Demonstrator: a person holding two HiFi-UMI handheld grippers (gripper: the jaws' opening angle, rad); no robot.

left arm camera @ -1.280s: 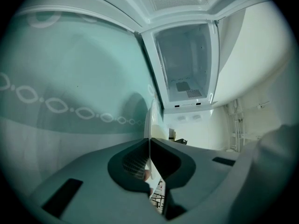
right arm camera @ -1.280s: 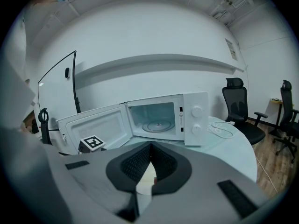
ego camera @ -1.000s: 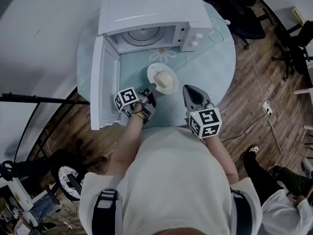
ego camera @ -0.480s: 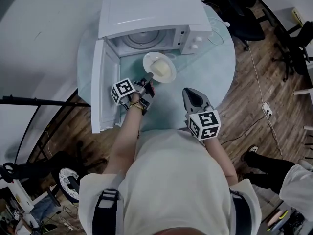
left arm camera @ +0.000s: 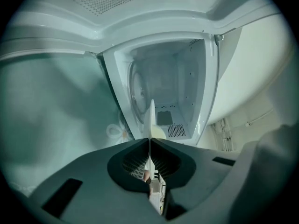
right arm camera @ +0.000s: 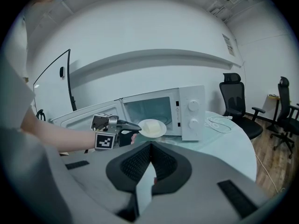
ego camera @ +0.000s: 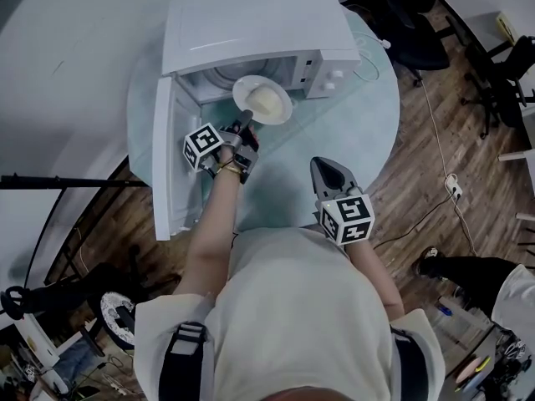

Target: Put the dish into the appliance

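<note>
A white dish (ego camera: 262, 100) with a pale lump of food on it hangs level at the mouth of the open white microwave (ego camera: 259, 23). My left gripper (ego camera: 247, 126) is shut on the dish's near rim. In the left gripper view the dish (left arm camera: 150, 118) shows edge-on between the pads of the left gripper (left arm camera: 149, 146), pointing into the cavity (left arm camera: 170, 92) with its glass turntable (left arm camera: 137, 90). The right gripper view shows the dish (right arm camera: 152, 128) in front of the opening. My right gripper (ego camera: 326, 165) hovers over the table's near side, shut and empty.
The microwave door (ego camera: 167, 161) stands swung out to the left, close beside my left gripper. The round pale green table (ego camera: 351, 124) carries a white cable (ego camera: 368, 57) to the right of the microwave. Office chairs (ego camera: 418, 23) stand behind, and a person (ego camera: 501, 282) is at the lower right.
My left gripper has carried the dish up off the table and forward to the microwave opening. The right gripper has hardly moved.
</note>
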